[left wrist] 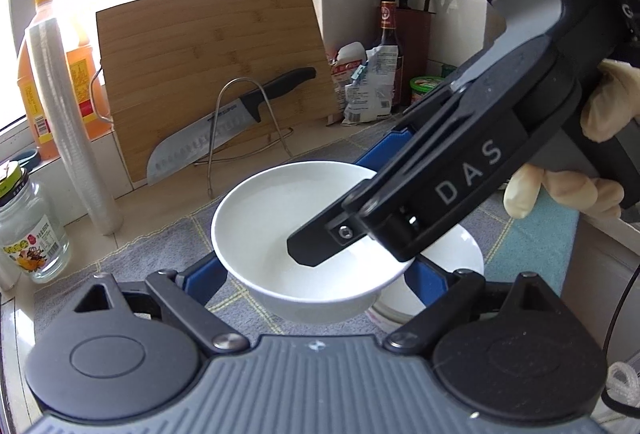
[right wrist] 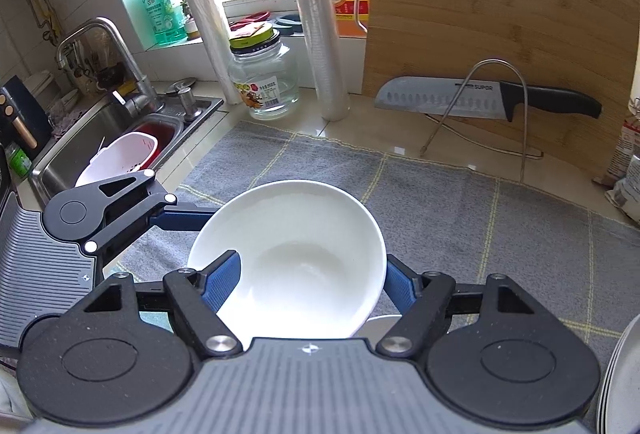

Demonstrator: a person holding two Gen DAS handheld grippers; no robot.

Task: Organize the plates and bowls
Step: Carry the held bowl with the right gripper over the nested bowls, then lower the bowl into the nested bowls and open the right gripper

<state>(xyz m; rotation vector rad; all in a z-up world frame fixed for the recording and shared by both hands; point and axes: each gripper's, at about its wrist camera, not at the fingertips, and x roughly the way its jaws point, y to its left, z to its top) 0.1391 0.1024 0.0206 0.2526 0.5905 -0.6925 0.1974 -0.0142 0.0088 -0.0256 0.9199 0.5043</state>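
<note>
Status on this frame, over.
Right claw shut on white bowl, one finger inside. Left claw straddles it, grip unclear. Bowl tilted above grey mat; second bowl beneath.

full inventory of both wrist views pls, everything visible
bowl: 1, white, held mid-air, centre
second bowl: 1, white, under it
plates: stack, white, right edge
cloth: 1, grey, on counter
cutting board: 1, wood, leaning at window
knife: 1, black handle, before board
film rolls: 2, clear, upright
jar: 1, clear, between film rolls
jug: 1, orange, windowsill
soap bottle: 1, green, windowsill
sink: 1, steel, far left
basket: 1, pink, in sink
left gripper: 1, black, blue fingers flanking bowl, grip unclear
right gripper: 1, black, shut on bowl
gloved hand: 1, pale, on right gripper
</note>
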